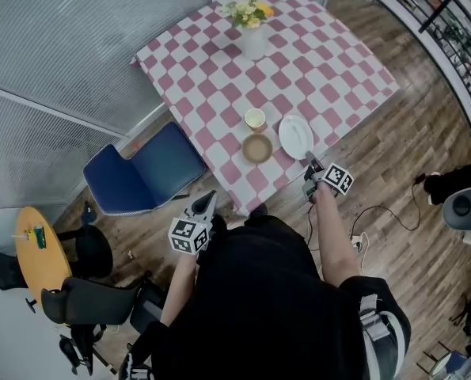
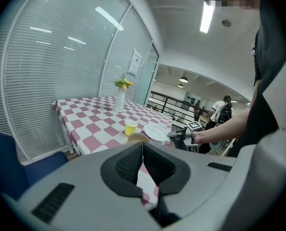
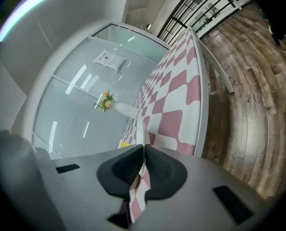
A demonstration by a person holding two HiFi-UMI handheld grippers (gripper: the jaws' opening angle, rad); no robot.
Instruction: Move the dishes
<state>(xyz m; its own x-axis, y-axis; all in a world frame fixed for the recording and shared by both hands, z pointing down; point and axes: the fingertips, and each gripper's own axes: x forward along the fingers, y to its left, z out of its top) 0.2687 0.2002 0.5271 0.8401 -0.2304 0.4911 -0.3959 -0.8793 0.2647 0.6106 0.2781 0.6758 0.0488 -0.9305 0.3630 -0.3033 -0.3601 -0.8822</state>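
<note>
Right gripper [image 1: 310, 163] has its jaws pressed together on the near rim of the white plate [image 1: 296, 136]; in the right gripper view that rim shows edge-on, a thin white line rising from between the pads. Left gripper [image 1: 206, 204] is closed with nothing between its jaws; it is held off the table's near edge, well apart from the dishes and to the left of the other gripper.

Two grippers, three dishes: one plate, one bowl, one cup. The plate is round, plain white and shallow, and lies on the cloth just beyond the right gripper's tips. The bowl [image 1: 257, 148] is small and brown, just left of those tips and beside the plate; its inside shows plain brown. The cup [image 1: 255, 118] is pale yellow and upright, just beyond the bowl; its contents are too small to tell.

One white vase [image 1: 252, 42] stands well beyond the dishes, holding yellow and white flowers. All rest on one table [image 1: 330, 62] under a pink-and-white checked cloth. One blue chair [image 1: 144, 172] sits beyond and left of the left gripper.
</note>
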